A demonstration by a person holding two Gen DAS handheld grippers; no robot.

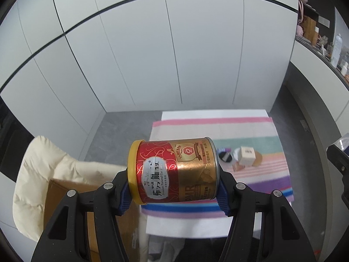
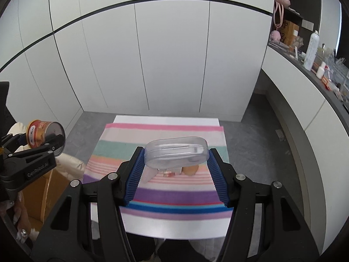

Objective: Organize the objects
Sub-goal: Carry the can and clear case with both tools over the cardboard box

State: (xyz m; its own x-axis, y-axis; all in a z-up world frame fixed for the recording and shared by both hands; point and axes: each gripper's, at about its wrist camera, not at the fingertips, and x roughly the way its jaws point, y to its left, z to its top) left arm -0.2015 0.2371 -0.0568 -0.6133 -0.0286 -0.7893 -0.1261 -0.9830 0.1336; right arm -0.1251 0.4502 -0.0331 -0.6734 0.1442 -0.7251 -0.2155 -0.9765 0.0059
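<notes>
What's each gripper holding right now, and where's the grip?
The left gripper clamps the red-and-gold can sideways, end to end: yellow lid and metal base. The right gripper pinches the clear plastic case at its two short ends.

Both wrist cameras looking forward and down along their fingers at the striped towel (image 1: 218,131), left one sitting off its left edge, right one centred above, both sharing towel and white cupboard wall (image 2: 174,65)
</notes>
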